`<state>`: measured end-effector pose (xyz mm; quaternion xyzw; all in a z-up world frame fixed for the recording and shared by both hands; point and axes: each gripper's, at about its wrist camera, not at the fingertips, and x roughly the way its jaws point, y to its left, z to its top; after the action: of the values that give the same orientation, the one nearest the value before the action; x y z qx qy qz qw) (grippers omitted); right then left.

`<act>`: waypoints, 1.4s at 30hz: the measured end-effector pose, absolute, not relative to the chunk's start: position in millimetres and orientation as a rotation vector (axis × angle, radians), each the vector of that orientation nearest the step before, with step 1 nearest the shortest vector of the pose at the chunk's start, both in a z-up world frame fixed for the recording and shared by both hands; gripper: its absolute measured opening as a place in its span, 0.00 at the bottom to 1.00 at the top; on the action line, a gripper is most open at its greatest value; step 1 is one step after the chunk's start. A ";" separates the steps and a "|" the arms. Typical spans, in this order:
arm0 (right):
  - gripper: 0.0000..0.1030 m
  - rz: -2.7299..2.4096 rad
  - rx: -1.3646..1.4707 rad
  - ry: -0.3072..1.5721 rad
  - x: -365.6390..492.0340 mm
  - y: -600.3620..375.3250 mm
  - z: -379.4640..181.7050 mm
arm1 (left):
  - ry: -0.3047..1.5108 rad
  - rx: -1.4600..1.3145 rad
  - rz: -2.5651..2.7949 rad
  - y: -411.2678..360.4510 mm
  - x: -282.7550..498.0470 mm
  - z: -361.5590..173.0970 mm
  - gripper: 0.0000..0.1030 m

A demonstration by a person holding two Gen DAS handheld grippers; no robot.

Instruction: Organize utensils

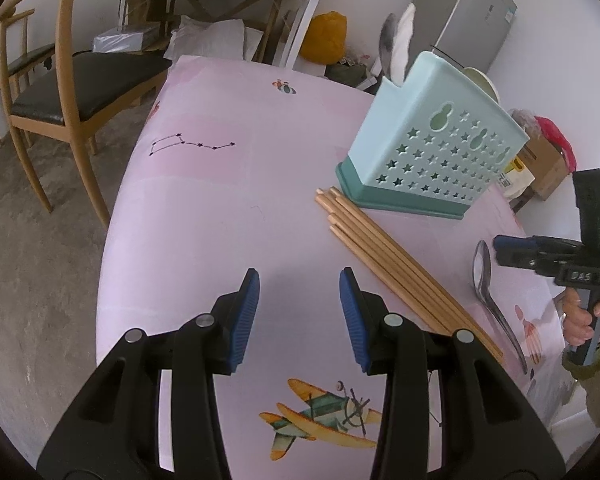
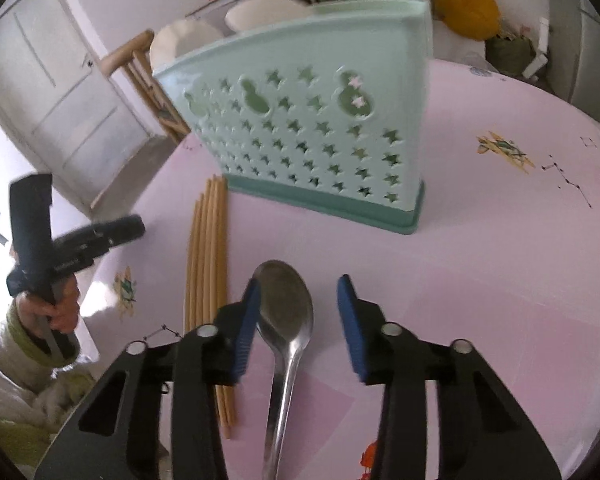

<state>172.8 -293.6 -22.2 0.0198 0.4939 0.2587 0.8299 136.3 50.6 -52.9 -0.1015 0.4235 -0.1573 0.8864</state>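
Steel spoon, right wrist view: the spoon [image 2: 286, 320] lies on the pink tablecloth [image 2: 480, 280], bowl toward the holder, handle running to the bottom edge at centre frame.
Right gripper, same view: the right gripper [image 2: 298, 320] straddles the spoon bowl with its jaws part-way open; the left pad looks to touch the bowl's edge, the right pad stands clear, so nothing is gripped yet.
Holder, same view: the mint utensil holder [image 2: 312, 120] with star cut-outs stands upright in the upper centre, beyond the spoon.
Chopsticks, same view: a bundle of wooden chopsticks [image 2: 206, 280] lies just left of the spoon, one end near the holder's base.
Left wrist view, gripper: the left gripper [image 1: 300, 316] hovers over bare cloth at lower centre, jaws moderately apart and empty.
Left wrist view, task things: chopsticks [image 1: 384, 256] run diagonally at right of centre, the holder [image 1: 432, 140] at upper right, the spoon [image 1: 486, 280] at far right under the right gripper [image 1: 500, 250].
Doing it well: I judge the neck a steadier place to pinch than the rounded bowl; centre the pads, close squarely, then lift clear of the chopsticks before going to the holder's open top.
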 end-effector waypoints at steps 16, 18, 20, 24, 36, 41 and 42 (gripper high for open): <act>0.13 0.698 -0.250 1.160 169.1 -238.0 -22.9 | 0.884 -0.184 -0.368 34.1 129.3 -52.3 0.37; 0.18 0.719 -0.261 1.168 168.7 -238.4 -22.9 | 0.883 -0.182 -0.372 32.5 128.4 -52.6 0.37; 0.28 0.755 -0.279 1.176 167.4 -237.7 -24.6 | 0.886 -0.181 -0.378 31.5 127.8 -53.3 0.37; 0.34 0.804 -0.356 1.200 166.5 -232.1 -31.9 | 0.895 -0.173 -0.386 30.0 128.1 -56.0 0.37; 0.31 0.845 -0.478 1.199 170.3 -212.3 -36.9 | 0.898 -0.167 -0.401 28.8 131.6 -61.1 0.37; 0.20 0.770 -0.568 1.130 152.8 -197.5 -34.4 | 0.895 -0.175 -0.400 29.6 132.4 -61.2 0.37; 0.17 0.753 -0.574 1.118 149.8 -195.5 -33.0 | 0.894 -0.175 -0.399 30.1 132.7 -61.2 0.37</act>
<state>149.8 -195.5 -33.0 -0.2621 0.5104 0.3435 0.7435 132.7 30.1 -61.2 -0.0841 0.4287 -0.1915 0.8789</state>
